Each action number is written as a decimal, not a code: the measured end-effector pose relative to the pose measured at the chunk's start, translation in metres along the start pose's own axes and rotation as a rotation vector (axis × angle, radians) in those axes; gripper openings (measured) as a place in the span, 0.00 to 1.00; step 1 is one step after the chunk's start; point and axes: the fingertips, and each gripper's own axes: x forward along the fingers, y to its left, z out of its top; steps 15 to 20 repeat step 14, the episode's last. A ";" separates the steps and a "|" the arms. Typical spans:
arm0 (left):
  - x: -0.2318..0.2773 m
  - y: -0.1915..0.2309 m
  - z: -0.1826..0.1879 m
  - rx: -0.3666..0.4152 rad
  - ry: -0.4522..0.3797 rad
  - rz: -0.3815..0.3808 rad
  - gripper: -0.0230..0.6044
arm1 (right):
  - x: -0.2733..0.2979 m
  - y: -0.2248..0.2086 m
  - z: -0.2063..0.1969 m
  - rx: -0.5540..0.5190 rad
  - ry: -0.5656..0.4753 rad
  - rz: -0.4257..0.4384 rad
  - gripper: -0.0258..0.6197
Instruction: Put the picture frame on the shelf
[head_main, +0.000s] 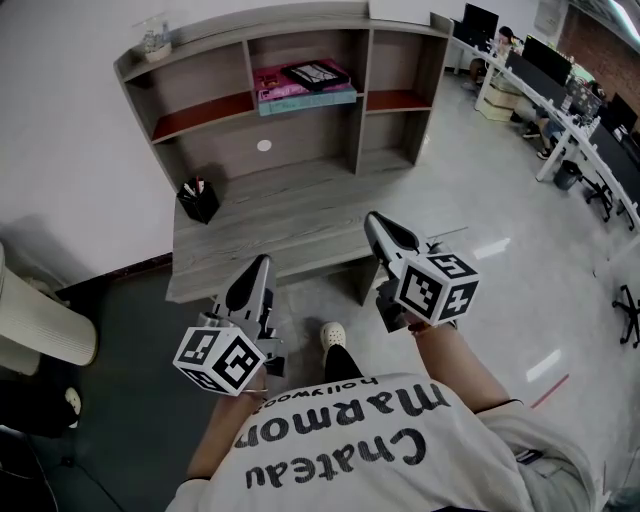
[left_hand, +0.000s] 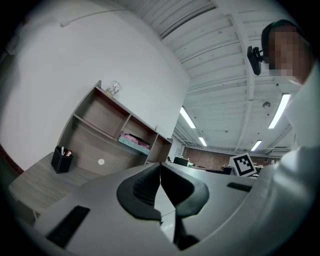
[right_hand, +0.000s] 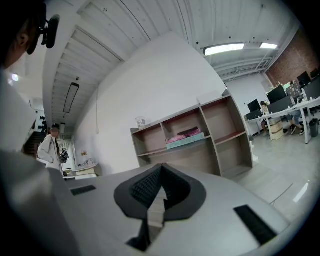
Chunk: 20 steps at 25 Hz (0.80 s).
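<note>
Open-plan office with a pale glossy floor (head_main: 500, 200) and a white wall, workstations running along the far right. Against the wall stands a grey wooden desk (head_main: 280, 225) carrying a shelf unit (head_main: 360, 95) of several compartments. In the upper middle compartment lies a stack of pink and teal books (head_main: 300, 92), and on top of it, lying flat, is the dark-bordered picture frame (head_main: 315, 73). A black pen holder (head_main: 198, 200) sits on the desk at the left, and a small glass jar (head_main: 155, 40) stands on the unit's top board. The person stands back from the desk, both grippers held near the body and well apart from the shelf. The left gripper (head_main: 262, 262) has its jaws pressed together with nothing between them, and the right gripper (head_main: 375, 220) is likewise clenched and empty. Judged from this arrangement, the frame is already on the shelf and free of either gripper. The placement appears complete, with at most a stand-up adjustment left, should an upright frame be wanted.
</note>
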 end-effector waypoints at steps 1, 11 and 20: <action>0.000 0.000 -0.002 -0.003 0.003 0.000 0.06 | 0.000 -0.001 -0.002 0.003 0.004 -0.002 0.05; 0.003 0.002 -0.006 -0.014 0.009 -0.005 0.06 | 0.004 -0.004 -0.012 0.003 0.029 -0.009 0.05; 0.004 0.004 -0.007 -0.018 0.014 -0.002 0.07 | 0.005 -0.005 -0.013 0.004 0.032 -0.010 0.05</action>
